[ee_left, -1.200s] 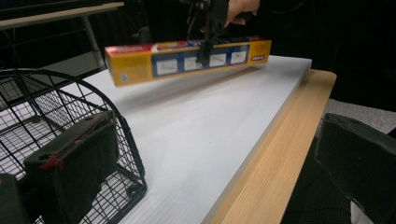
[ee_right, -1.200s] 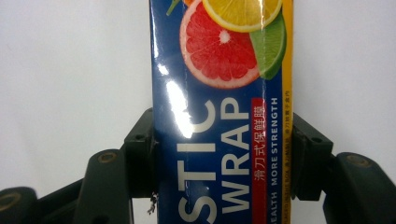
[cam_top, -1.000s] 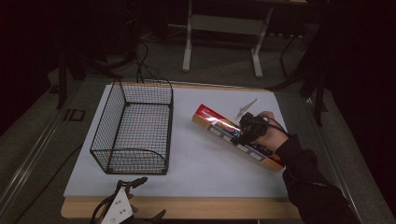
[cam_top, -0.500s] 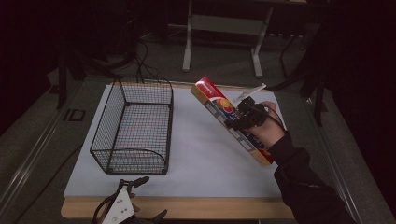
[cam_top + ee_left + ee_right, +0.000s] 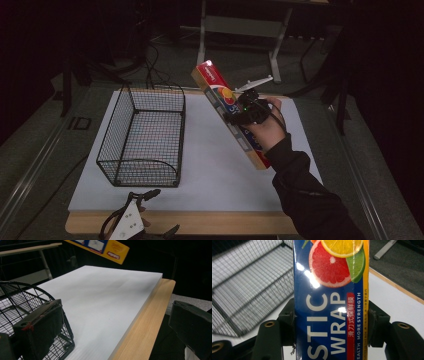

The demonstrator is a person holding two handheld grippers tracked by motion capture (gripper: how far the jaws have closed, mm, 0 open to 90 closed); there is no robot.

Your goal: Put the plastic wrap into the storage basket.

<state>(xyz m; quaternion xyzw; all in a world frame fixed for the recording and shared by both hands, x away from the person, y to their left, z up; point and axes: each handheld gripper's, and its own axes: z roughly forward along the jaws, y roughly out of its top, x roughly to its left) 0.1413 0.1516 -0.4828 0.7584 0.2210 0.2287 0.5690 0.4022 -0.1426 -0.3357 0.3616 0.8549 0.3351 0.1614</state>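
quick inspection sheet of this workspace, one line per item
surface: white board on a wooden table, bare apart from the basket.
job's things: plastic wrap box lifted and tilted above the board; black wire basket upright at the board's left, nothing seen inside.
clutter: nothing seen.
grippers: right gripper shut on the box's long sides; left gripper at the table's near edge, jaws open, holding nothing.
cables: loose cables on the floor beyond the basket.
surroundings: dark room, metal table frame behind.
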